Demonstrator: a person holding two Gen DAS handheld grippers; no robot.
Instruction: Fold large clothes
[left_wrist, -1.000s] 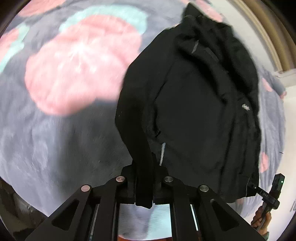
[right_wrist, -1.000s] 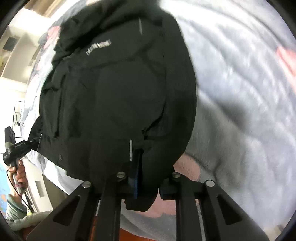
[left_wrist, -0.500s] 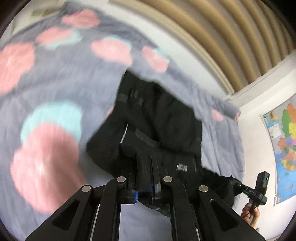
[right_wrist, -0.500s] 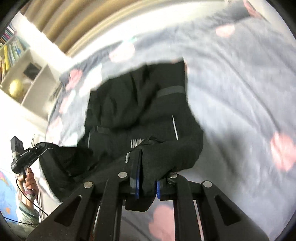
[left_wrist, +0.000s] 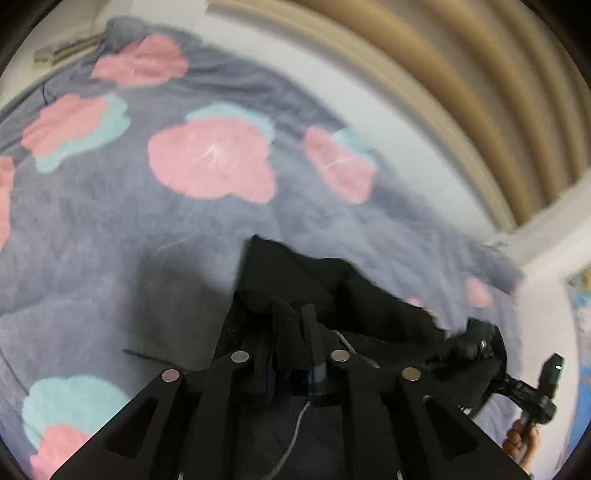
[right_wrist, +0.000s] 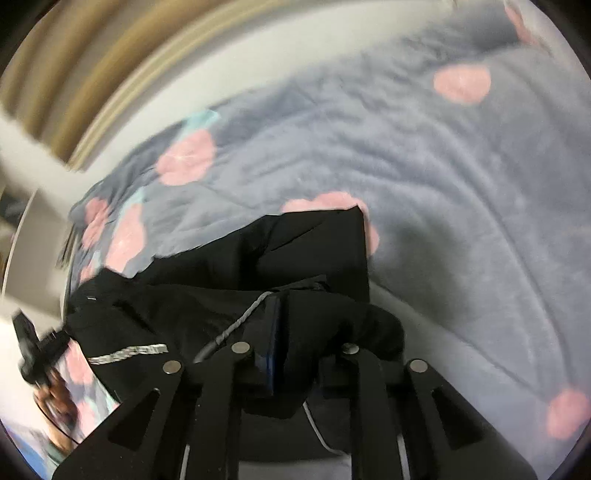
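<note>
A black jacket (left_wrist: 332, 288) lies doubled over on a grey blanket with pink flowers (left_wrist: 110, 240). My left gripper (left_wrist: 291, 354) has a bunch of the jacket's edge between its fingers; its jaws are opening, with the cloth still filling the gap. In the right wrist view the jacket (right_wrist: 295, 251) shows a silver stripe and a grey cord. My right gripper (right_wrist: 295, 332) likewise holds a thick fold of the jacket while its jaws open. Each gripper shows in the other's view: the right gripper (left_wrist: 532, 391) and the left gripper (right_wrist: 29, 347), both at the jacket's near edge.
The blanket (right_wrist: 461, 184) stretches well beyond the jacket on all sides. Beige curtains (left_wrist: 461, 74) hang behind the bed's far edge. A person's hand (left_wrist: 517, 439) grips the right tool's handle. A coloured map (left_wrist: 580, 295) hangs on the right wall.
Both grippers have carried the jacket's edge up and over across the bed, folding it onto itself. The jacket now sits low in both views, with curtains in sight. The gaps between the fingers look slightly wider.
</note>
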